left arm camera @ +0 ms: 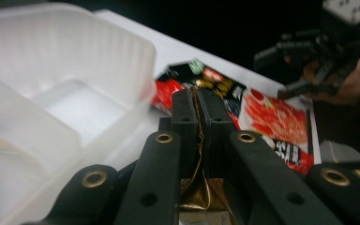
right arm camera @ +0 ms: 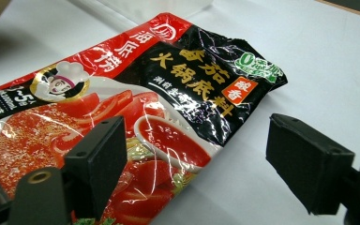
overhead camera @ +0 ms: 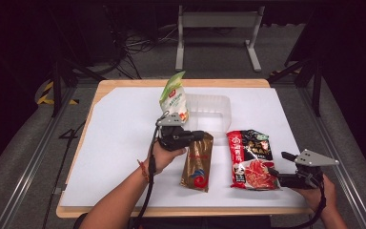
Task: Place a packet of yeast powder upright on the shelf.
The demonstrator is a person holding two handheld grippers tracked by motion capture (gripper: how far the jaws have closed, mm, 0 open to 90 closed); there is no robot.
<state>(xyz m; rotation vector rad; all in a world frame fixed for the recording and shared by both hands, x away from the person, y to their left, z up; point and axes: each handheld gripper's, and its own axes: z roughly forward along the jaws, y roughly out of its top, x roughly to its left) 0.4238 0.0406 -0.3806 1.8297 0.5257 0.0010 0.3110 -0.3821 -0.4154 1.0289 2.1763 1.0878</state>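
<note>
- High view: we log a white table [overhead camera: 124, 143] with a wooden edge. The left gripper [overhead camera: 201, 135] sits at its middle, held in the person's left hand [overhead camera: 164, 155], its jaws at the top edge of a gold pouch [overhead camera: 198, 164] that lies lengthwise toward the near edge.
- Same view: a green and white pouch [overhead camera: 174, 98] stands upright just behind the left gripper, beside a clear plastic tub [overhead camera: 209, 112] toward the far side.
- Same view: a red and black sauce pouch [overhead camera: 252, 160] lies flat to the right of the gold pouch, apart from it. The right gripper [overhead camera: 275, 175], in the person's right hand [overhead camera: 321, 191], rests at that pouch's near right corner.
- Left gripper view: we see the left gripper [left arm camera: 197, 110] with jaws pressed together, pinching a thin fold of the gold pouch [left arm camera: 199, 187] between them. The clear plastic tub [left arm camera: 65, 93] stands just to the left; the red and black sauce pouch [left arm camera: 272, 119] lies beyond, with the other gripper further off at the upper right.
- Right gripper view: we see the right gripper [right arm camera: 201, 154] with jaws spread wide, holding nothing. One jaw stands over the red and black sauce pouch [right arm camera: 136, 98], the other over bare table [right arm camera: 309, 61] beside the pouch's edge.
</note>
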